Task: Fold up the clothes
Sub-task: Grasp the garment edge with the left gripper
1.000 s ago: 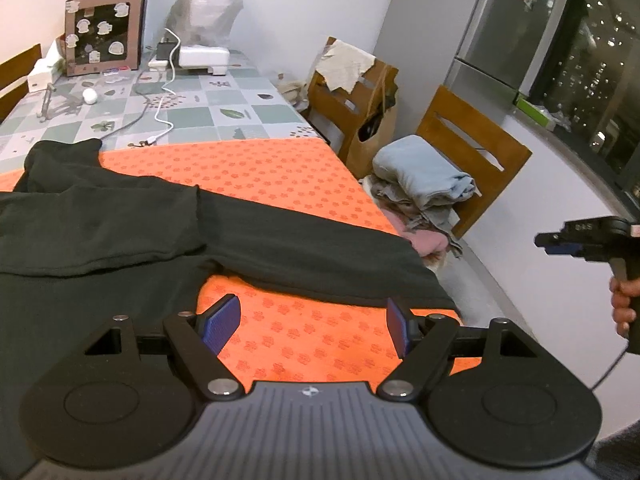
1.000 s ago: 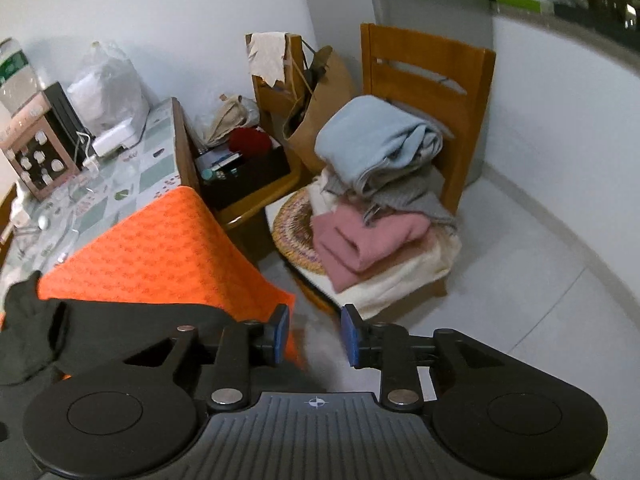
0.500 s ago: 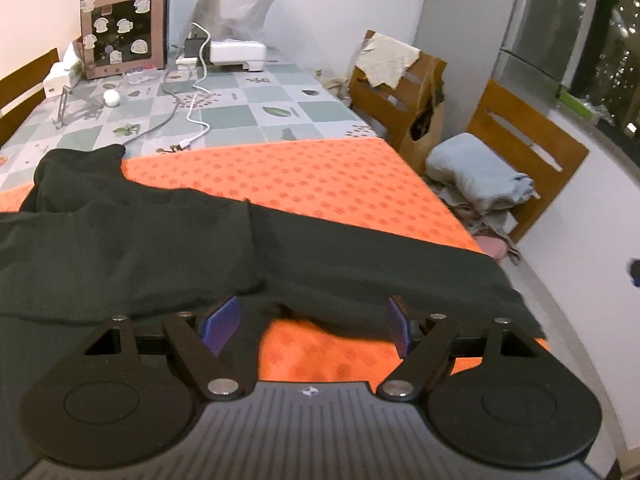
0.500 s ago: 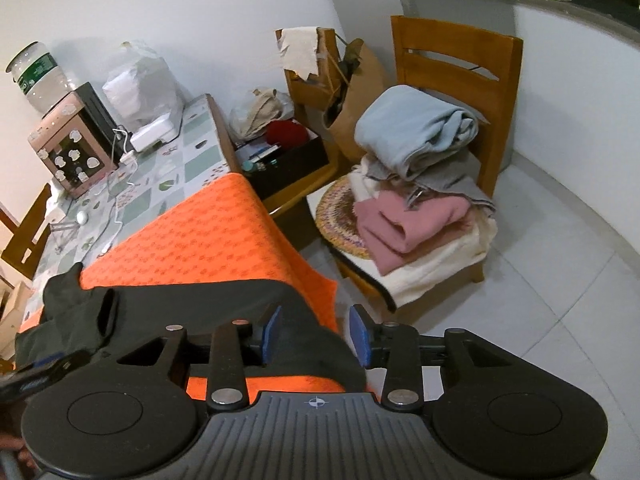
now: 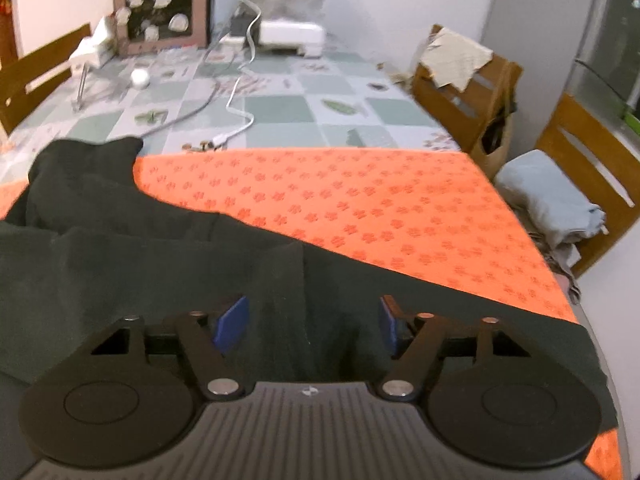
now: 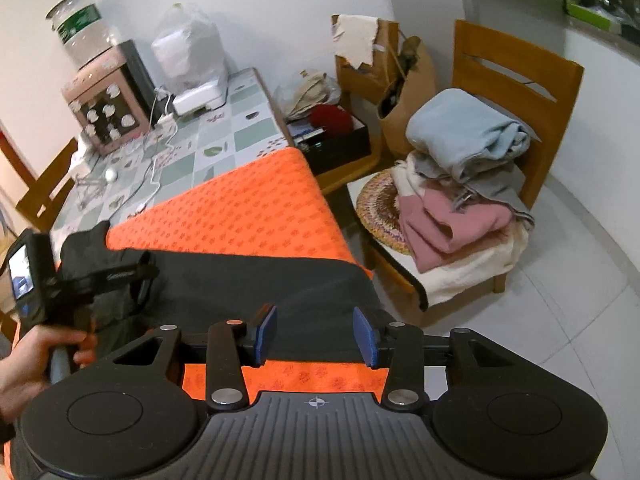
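Note:
A black garment [image 5: 120,248] lies spread across the orange patterned cloth [image 5: 360,200] on the table. It also shows in the right wrist view [image 6: 248,280]. My left gripper [image 5: 312,324] is open, its blue pads low over a fold of the black garment. My right gripper [image 6: 316,334] is open above the garment's edge near the table's right corner. The left gripper's body [image 6: 36,276] shows in the right wrist view, held in a hand over the garment.
The far table holds a cardboard box [image 5: 160,4], white cables [image 5: 240,92] and a white device [image 5: 290,36]. A wooden chair [image 6: 516,120] to the right carries a pile of folded clothes [image 6: 464,176]. Another chair with a bag [image 5: 468,92] stands behind it.
My left gripper has moved forward and down over the black garment. My right gripper has opened wider and swung left over the garment's edge.

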### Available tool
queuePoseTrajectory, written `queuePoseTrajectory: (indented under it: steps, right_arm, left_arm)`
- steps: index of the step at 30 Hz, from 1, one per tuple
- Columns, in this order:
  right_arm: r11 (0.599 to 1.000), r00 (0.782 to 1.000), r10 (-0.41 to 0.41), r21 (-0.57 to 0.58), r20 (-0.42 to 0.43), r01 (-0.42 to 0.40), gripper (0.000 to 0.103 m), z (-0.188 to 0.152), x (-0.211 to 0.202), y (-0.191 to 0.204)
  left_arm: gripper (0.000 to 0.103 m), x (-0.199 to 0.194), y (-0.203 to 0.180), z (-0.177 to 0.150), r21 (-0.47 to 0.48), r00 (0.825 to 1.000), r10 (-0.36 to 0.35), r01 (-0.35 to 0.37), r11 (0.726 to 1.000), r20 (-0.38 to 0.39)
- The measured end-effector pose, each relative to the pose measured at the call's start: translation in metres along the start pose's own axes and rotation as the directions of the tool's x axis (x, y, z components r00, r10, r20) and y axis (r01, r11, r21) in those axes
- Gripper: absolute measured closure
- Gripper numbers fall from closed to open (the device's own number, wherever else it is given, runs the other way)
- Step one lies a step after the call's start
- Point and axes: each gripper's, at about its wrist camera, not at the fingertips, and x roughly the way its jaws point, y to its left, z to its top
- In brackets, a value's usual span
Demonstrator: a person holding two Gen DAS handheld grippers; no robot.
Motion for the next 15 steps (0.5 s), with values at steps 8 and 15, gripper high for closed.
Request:
queuePoseTrajectory:
  steps: [8,15]
  right_arm:
    - [0.999,1.0,0.009,-0.034,-0.029,-0.01,0.058,-0.002,0.007,0.012]
    - [0.997,0.998,0.052,-0.058,-0.039,-0.054,0.058,-0.004,0.011,0.032]
  left_arm:
    - [0.095,0.018,0.007,-0.005,0.002,0.998,0.069,-0.069,0.998,0.013]
    - [0.097,-0.019,0.043,-0.004,-0.13,0.991,0.087,-0.074,0.989,0.1]
